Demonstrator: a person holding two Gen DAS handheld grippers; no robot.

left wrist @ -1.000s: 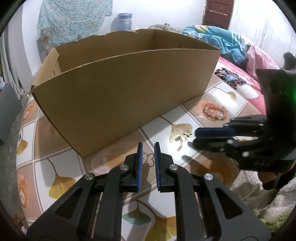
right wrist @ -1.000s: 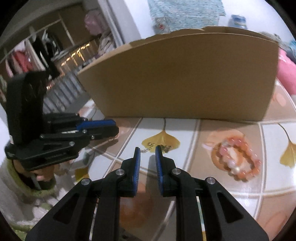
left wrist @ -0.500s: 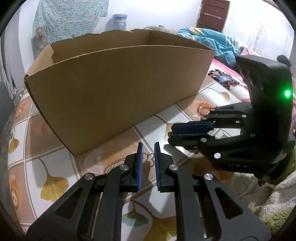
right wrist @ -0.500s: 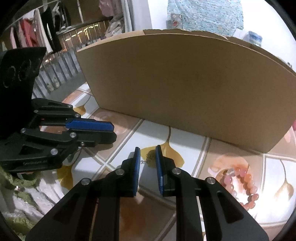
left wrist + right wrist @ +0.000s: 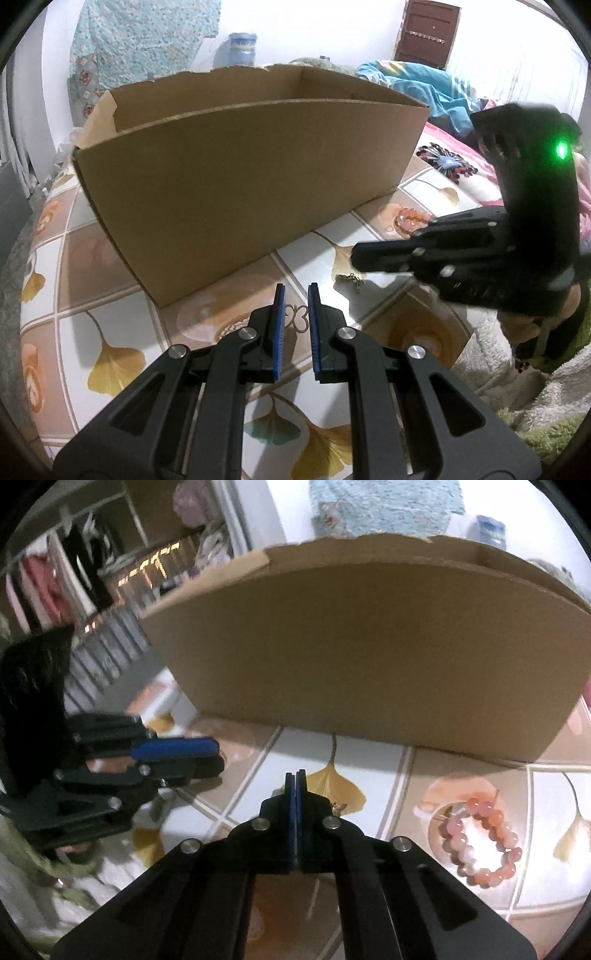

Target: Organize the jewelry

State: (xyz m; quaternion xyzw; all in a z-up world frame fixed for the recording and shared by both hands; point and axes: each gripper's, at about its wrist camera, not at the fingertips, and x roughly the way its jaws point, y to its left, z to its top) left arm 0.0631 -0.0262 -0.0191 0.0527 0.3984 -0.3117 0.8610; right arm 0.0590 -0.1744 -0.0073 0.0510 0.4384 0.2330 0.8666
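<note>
Tablecloth [image 5: 122,362] ginkgo-patterned, cardboard box [image 5: 236,192] on it; left hand-held gripper [image 5: 294,295] narrowly parted, right hand-held gripper [image 5: 295,775] clamped together, contents unclear.

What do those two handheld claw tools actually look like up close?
Both are matte black plastic. The left gripper has two linkage fingers with round silver pivot screws and thin blue pads on the inner faces. The right gripper has the same build; seen from the left wrist view, its boxy black body carries a glowing green light.

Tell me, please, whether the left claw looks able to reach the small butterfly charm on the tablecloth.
Probably yes: the butterfly charm lies just ahead of the open left claw, with nothing between; the cardboard box stands further back.
</note>
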